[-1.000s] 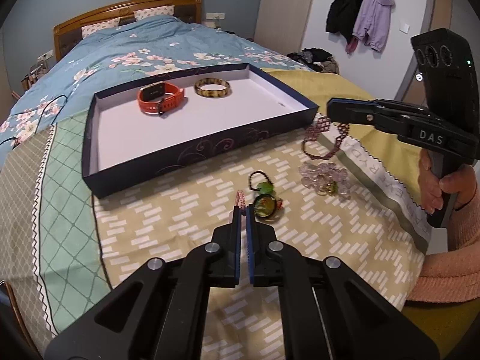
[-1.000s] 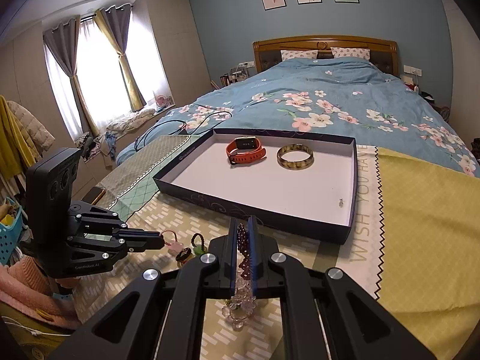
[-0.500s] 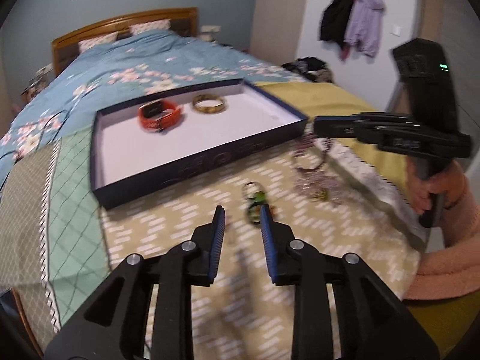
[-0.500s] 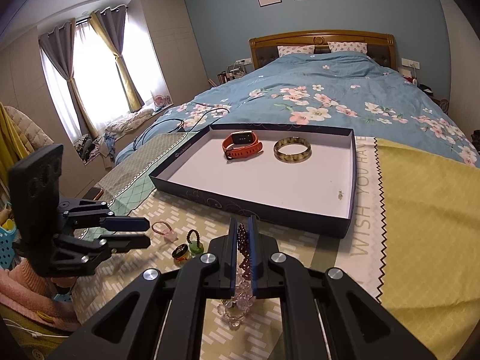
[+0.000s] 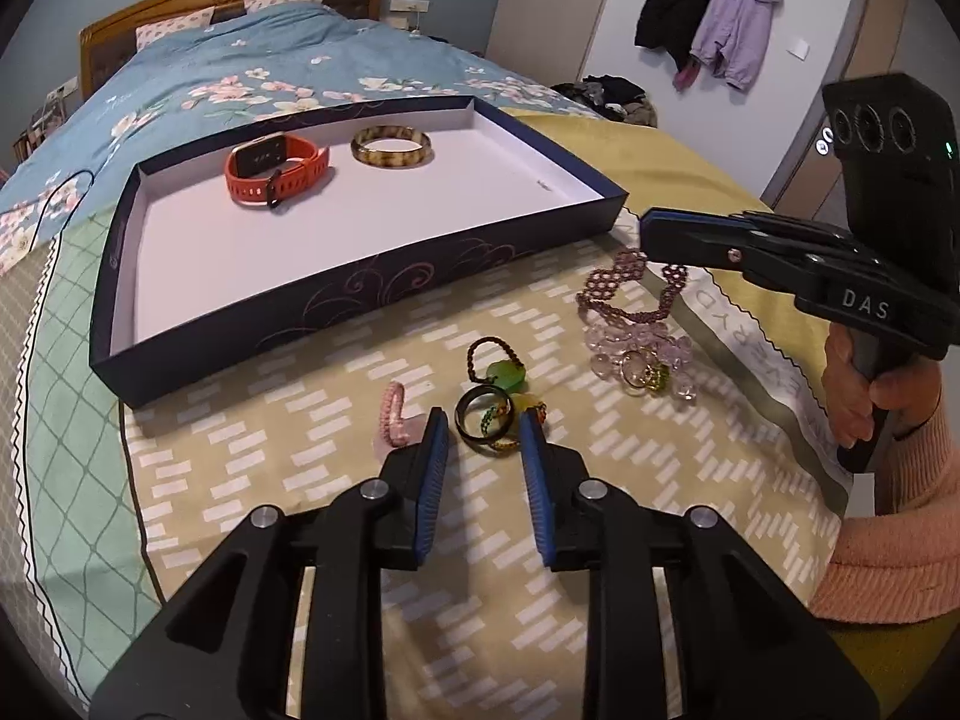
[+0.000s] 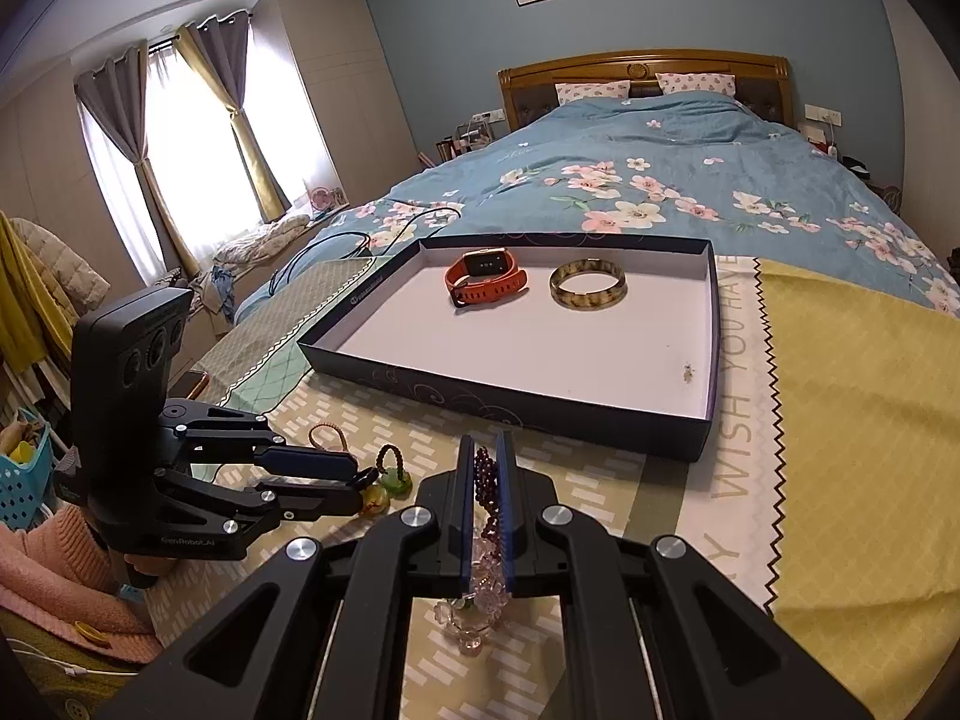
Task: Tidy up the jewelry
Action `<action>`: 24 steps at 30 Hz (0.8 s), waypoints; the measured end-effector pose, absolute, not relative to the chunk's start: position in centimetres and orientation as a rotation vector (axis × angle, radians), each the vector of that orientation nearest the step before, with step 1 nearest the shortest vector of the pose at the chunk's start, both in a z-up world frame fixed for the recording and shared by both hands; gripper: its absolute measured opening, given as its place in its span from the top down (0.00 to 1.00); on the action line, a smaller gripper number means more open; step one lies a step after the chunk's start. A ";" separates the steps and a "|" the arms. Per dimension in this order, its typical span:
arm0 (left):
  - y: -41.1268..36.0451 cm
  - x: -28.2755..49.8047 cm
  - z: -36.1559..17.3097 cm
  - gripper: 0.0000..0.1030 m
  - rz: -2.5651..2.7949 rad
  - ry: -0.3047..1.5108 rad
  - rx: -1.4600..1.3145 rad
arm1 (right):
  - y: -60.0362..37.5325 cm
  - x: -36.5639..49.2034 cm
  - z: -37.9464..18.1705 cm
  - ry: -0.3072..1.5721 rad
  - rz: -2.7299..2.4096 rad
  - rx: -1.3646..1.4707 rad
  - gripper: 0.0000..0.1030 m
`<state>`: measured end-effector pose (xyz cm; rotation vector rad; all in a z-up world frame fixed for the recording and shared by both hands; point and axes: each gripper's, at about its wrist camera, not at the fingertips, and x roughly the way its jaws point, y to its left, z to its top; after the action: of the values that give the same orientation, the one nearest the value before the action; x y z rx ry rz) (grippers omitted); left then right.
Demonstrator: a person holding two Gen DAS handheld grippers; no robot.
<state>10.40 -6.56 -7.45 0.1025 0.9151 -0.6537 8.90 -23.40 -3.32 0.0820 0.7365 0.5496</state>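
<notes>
A navy tray [image 5: 360,282] [image 6: 708,324] on the bed holds an orange watch [image 5: 276,171] [image 6: 486,276] and a tortoiseshell bangle [image 5: 391,147] [image 6: 588,291]. In front of it my left gripper [image 5: 482,423] [image 6: 360,483] stands open over the blanket. A dark ring [image 5: 477,423] and a green beaded ring lie between its fingers, untouched. A pink cord ring [image 5: 393,414] lies just left of them, and a green stone on a brown cord [image 5: 501,372] just beyond. My right gripper [image 6: 485,447] [image 5: 645,228] is shut on a dark red beaded bracelet [image 6: 486,480] [image 5: 612,288] above a clear crystal bracelet [image 5: 636,348].
A yellow patterned blanket [image 5: 336,420] covers the bed's foot, with a blue floral duvet [image 6: 660,180] behind the tray. A person's hand in a pink sleeve [image 5: 888,516] holds the right gripper. Coats [image 5: 714,18] hang on the far wall. A blue basket [image 6: 24,474] stands by the window side.
My left gripper opened and let the pink cord ring drop onto the blanket, then shifted right so its fingers flank the dark ring. The right gripper kept still on the bracelet.
</notes>
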 end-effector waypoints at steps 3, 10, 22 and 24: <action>-6.9 10.6 -7.6 0.78 -0.655 0.917 0.105 | -23.3 8.9 -3.3 0.736 0.555 0.079 0.95; -6.5 10.6 -7.4 0.95 -0.643 0.913 0.080 | -23.2 8.8 -3.0 0.726 0.557 0.077 0.95; -5.3 10.4 -5.9 0.95 -0.627 0.859 0.035 | -23.3 8.9 -2.3 0.706 0.562 0.083 0.95; -5.1 10.3 -5.2 0.95 -0.623 0.838 0.032 | -23.3 8.9 -1.9 0.694 0.560 0.078 0.95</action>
<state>10.31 -5.06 -5.19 0.0316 0.8381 -0.6234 8.95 -23.28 -1.87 0.0783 0.6941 0.5603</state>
